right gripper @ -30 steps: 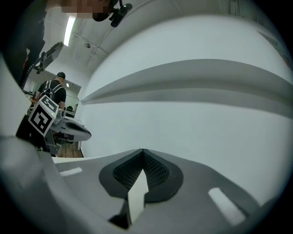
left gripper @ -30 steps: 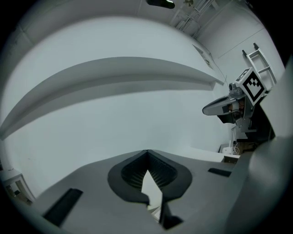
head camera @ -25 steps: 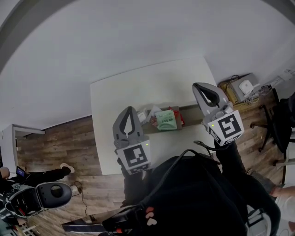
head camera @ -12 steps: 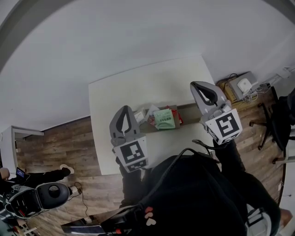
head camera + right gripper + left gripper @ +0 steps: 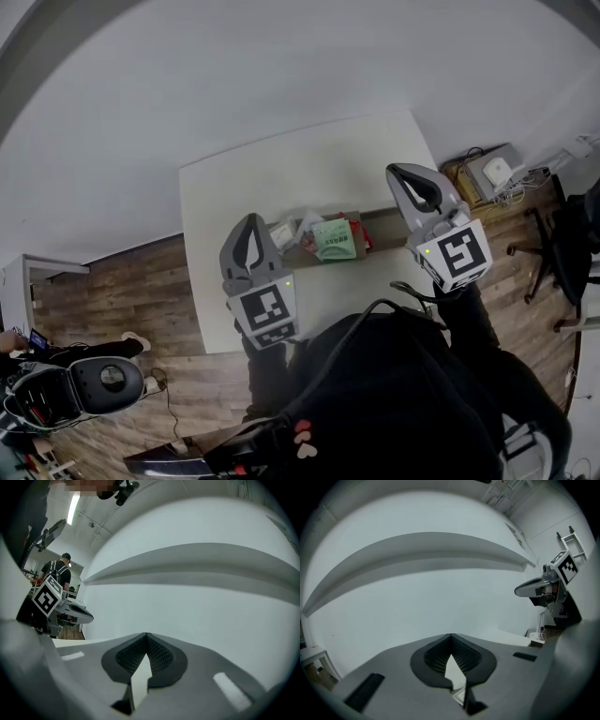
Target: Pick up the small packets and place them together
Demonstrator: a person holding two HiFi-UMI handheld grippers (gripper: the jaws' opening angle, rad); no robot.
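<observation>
Several small packets lie in a loose cluster at the middle of the white table (image 5: 281,178): a green packet (image 5: 335,239), white packets (image 5: 282,233) and a red one (image 5: 363,234) peeking out beside the green, on a brown cardboard piece (image 5: 380,225). My left gripper (image 5: 251,218) hovers just left of the cluster, shut and empty. My right gripper (image 5: 403,172) hovers to the cluster's right, also shut with nothing in it. Both gripper views face the white wall: the left gripper (image 5: 451,635) and the right gripper (image 5: 146,634) show their tips meeting.
The table's near edge borders a wooden floor (image 5: 112,291). A box with a white device and cables (image 5: 497,176) stands at the right, beside a dark office chair (image 5: 562,246). A grey machine (image 5: 94,386) sits at the lower left. A person (image 5: 58,576) stands far off.
My left gripper has drifted a little to the left, away from the packets. The right gripper has hardly moved. Both stay shut.
</observation>
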